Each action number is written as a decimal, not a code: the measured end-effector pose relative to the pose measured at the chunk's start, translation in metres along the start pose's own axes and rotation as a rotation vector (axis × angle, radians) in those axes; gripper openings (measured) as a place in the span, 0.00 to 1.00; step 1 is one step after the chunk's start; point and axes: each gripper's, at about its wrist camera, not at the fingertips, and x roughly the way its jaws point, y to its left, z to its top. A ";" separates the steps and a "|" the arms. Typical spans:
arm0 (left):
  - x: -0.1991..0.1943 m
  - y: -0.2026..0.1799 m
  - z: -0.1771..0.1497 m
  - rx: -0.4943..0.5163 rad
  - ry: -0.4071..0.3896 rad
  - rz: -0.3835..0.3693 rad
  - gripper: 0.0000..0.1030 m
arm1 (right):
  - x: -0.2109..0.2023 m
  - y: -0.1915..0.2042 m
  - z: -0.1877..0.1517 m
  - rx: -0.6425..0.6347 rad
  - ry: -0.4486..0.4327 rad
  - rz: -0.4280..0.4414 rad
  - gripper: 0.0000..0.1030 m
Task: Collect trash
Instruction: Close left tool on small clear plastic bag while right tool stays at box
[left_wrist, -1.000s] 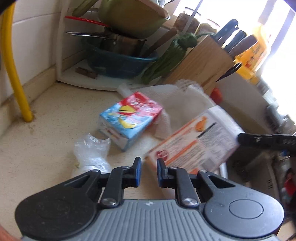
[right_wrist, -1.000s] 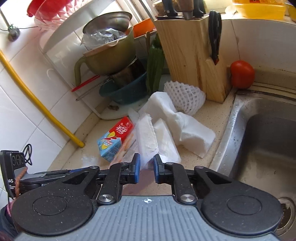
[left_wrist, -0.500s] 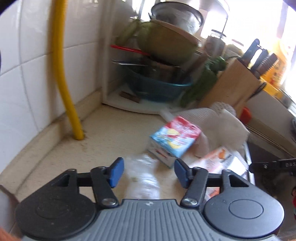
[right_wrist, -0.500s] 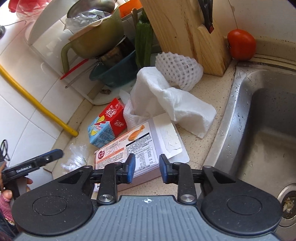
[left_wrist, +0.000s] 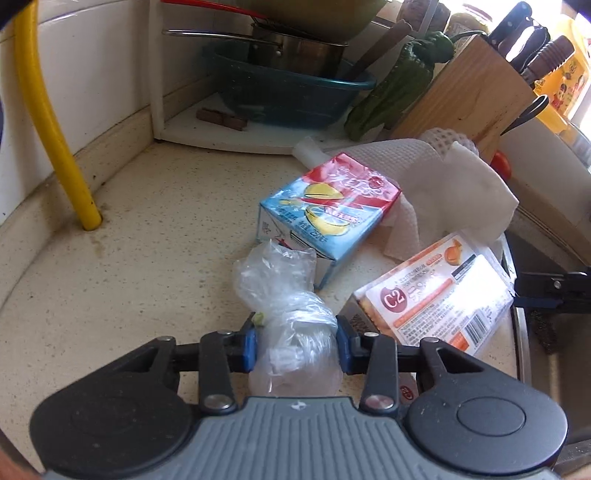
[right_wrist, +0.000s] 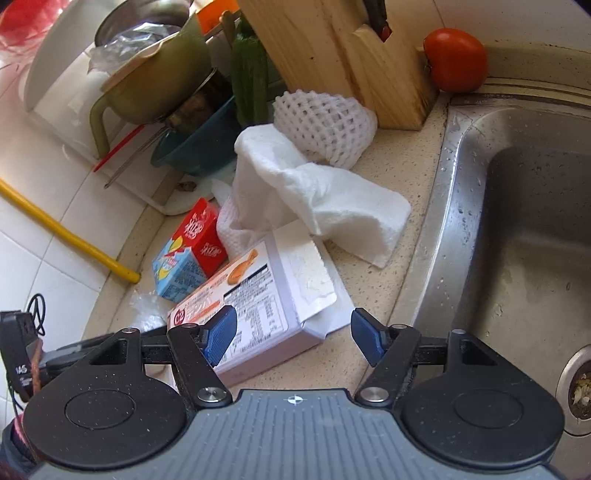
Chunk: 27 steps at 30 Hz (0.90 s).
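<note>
A crumpled clear plastic bag (left_wrist: 288, 310) lies on the speckled counter, between the open jaws of my left gripper (left_wrist: 295, 345); the blue pads sit on either side of it. A red and blue drink carton (left_wrist: 328, 206) lies behind it, also in the right wrist view (right_wrist: 190, 254). A white and orange food box (right_wrist: 266, 295) lies flat by the sink edge, its near end between the wide-open jaws of my right gripper (right_wrist: 291, 338). White paper towels (right_wrist: 317, 199) and a foam fruit net (right_wrist: 325, 125) lie behind the box.
A steel sink (right_wrist: 517, 229) is on the right. A wooden knife block (right_wrist: 343, 55), a tomato (right_wrist: 456, 59), green vegetables (left_wrist: 399, 85) and a rack with pots and a teal bowl (left_wrist: 291, 92) stand at the back. A yellow pipe (left_wrist: 51, 122) meets the counter at left.
Both grippers have opened from nearly shut. The left one moved down around the plastic bag. The right one lowered toward the food box, which now lies flat on the counter.
</note>
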 end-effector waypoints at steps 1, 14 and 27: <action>-0.001 0.001 -0.001 -0.015 0.005 -0.023 0.33 | 0.003 -0.001 0.002 0.007 0.002 0.006 0.67; -0.008 0.010 -0.008 -0.076 -0.003 -0.076 0.33 | -0.023 0.032 0.002 -0.108 -0.021 0.157 0.40; -0.003 0.008 -0.004 -0.078 -0.008 -0.096 0.33 | -0.026 -0.004 -0.010 0.080 -0.036 0.112 0.80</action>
